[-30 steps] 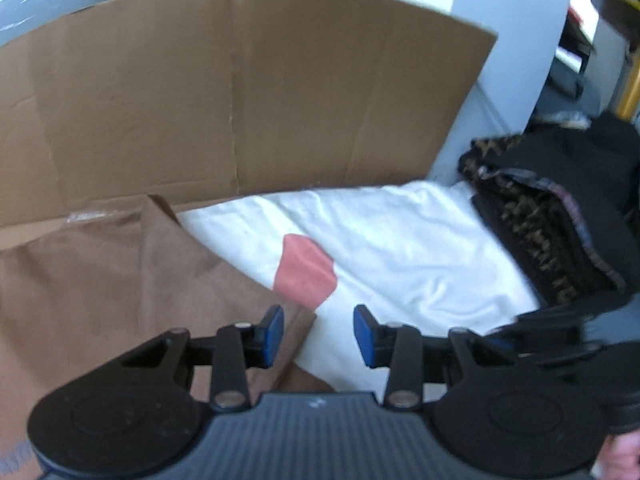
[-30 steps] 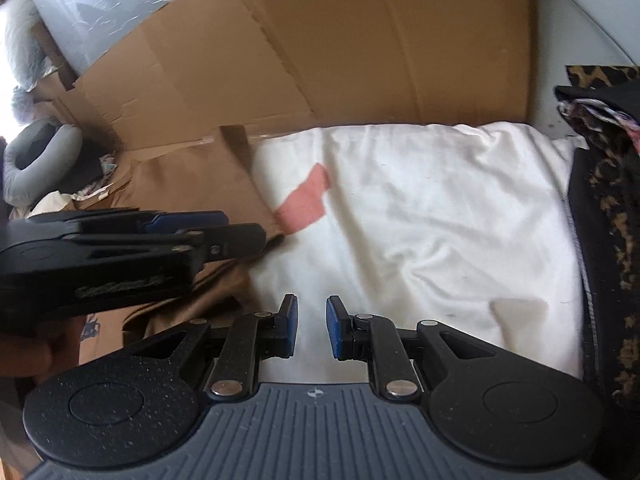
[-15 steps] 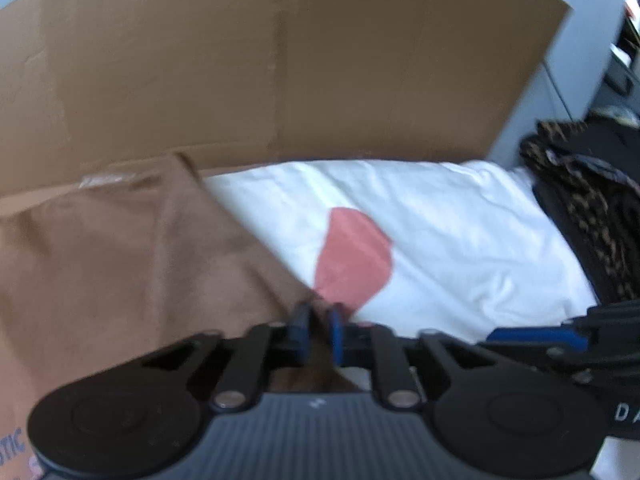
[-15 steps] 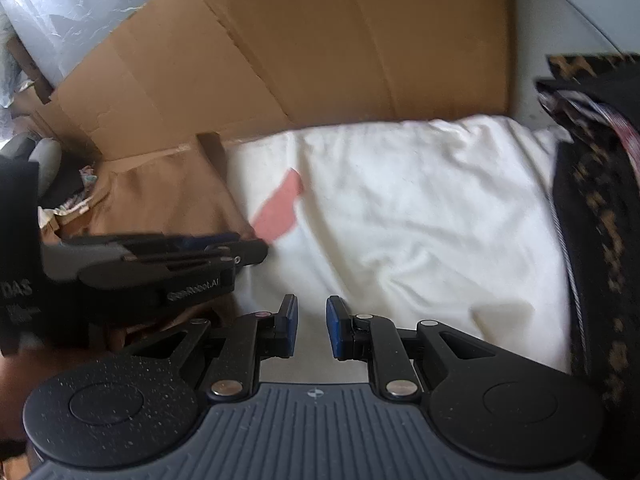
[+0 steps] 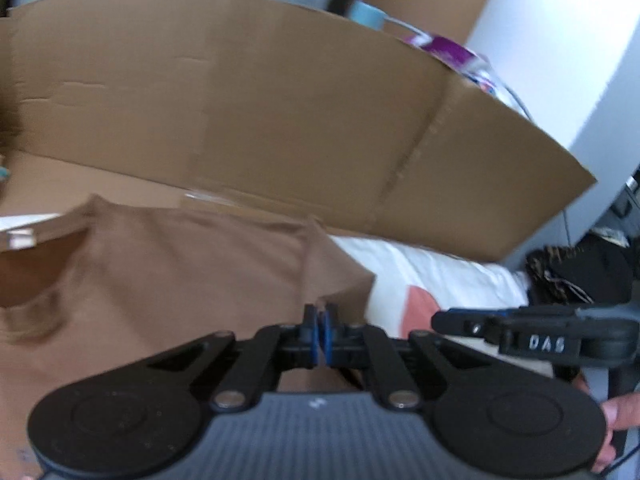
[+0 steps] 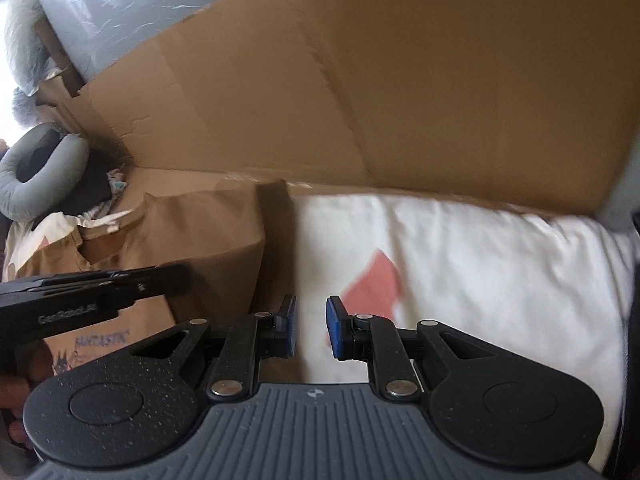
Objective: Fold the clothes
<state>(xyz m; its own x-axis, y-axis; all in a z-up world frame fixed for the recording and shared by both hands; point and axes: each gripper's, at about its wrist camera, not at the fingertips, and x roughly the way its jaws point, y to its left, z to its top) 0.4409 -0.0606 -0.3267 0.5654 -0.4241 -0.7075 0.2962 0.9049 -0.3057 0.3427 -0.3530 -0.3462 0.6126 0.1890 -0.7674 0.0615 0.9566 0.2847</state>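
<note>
Left gripper (image 5: 319, 334) pinches soft brown shirt (image 5: 168, 280), lying smooth.

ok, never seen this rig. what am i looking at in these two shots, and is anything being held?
No robot arm here: a person carries a handheld two-finger gripper in each hand, with a fisheye camera on each looking along its fingers. The left wrist view shows the left gripper shut on the edge of a brown T-shirt. The right wrist view shows the right gripper open and empty above a white garment with a pink patch. Both garments lie in front of a cardboard sheet; dark clothes are piled to the right.
</note>
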